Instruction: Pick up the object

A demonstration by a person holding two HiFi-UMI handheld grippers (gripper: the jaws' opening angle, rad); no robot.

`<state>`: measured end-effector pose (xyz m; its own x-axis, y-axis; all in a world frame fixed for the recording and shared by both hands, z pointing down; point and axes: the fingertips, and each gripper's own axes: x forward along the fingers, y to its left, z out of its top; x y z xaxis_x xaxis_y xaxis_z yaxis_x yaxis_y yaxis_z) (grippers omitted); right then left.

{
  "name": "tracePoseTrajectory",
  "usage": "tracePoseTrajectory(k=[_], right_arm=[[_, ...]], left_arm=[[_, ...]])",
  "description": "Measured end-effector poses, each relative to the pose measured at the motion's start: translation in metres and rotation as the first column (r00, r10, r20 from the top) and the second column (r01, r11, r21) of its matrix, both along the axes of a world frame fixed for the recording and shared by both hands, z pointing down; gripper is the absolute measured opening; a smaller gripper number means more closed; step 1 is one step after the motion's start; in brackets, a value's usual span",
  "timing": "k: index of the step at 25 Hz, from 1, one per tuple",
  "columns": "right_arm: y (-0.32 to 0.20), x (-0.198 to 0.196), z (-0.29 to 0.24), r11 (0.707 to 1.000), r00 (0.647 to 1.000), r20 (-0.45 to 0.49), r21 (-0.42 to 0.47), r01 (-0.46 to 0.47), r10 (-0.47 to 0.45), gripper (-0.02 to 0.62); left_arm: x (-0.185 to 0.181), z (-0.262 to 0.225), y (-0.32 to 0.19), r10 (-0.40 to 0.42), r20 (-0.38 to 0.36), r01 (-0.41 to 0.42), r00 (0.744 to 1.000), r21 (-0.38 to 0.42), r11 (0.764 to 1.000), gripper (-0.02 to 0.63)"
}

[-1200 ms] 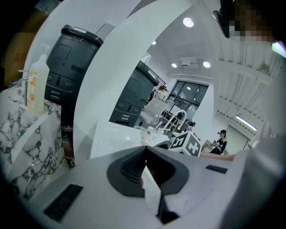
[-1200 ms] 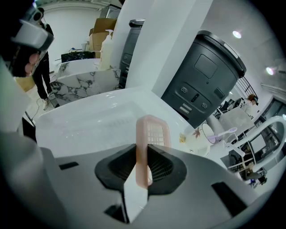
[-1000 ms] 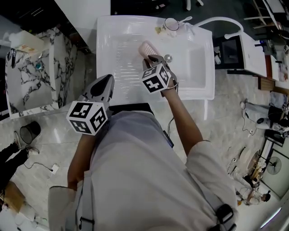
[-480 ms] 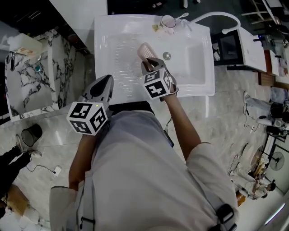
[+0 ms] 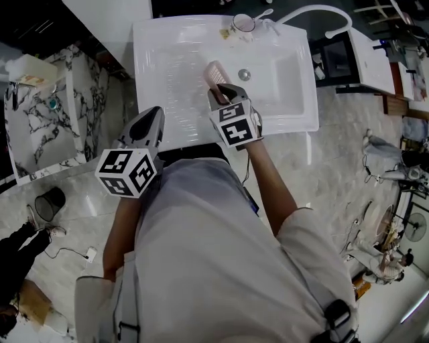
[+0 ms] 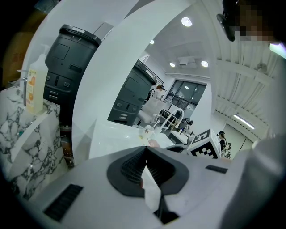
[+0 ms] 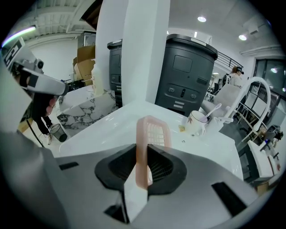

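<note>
Ribbed drainboard (image 5: 175, 74) lies bare; cup (image 5: 242, 23) and faucet (image 7: 257, 81) crowd the far rim

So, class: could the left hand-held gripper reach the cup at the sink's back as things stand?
Probably yes: the left hand-held gripper hangs at the sink's front edge, the way to the cup mostly bare, though the right hand-held gripper's pink tray stands close by.

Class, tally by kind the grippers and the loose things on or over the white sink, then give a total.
grippers: 2 (left gripper, right gripper)
pink slatted basket: 1
white mug: 1
utensil in that mug: 1
small yellowish piece: 1
total: 6
</note>
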<state>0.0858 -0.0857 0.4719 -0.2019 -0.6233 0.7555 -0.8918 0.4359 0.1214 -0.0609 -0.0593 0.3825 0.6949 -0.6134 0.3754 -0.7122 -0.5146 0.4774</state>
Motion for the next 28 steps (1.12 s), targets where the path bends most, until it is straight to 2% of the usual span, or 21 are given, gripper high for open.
tracePoseTrajectory(k=[20,28], right_arm=[[0.024,-0.003,-0.056,0.993,0.973,0.22,0.08,-0.092,0.072,0.08],[0.032,0.006,-0.072,0.986,0.958,0.267,0.098,-0.137,0.106,0.08]], left_arm=[[-0.024,0.009,0.005,-0.043,0.024,0.043,0.999,-0.023,0.999,0.003],[-0.026,0.008,0.005,-0.065,0.03,0.066,0.997,-0.016,0.998,0.003]])
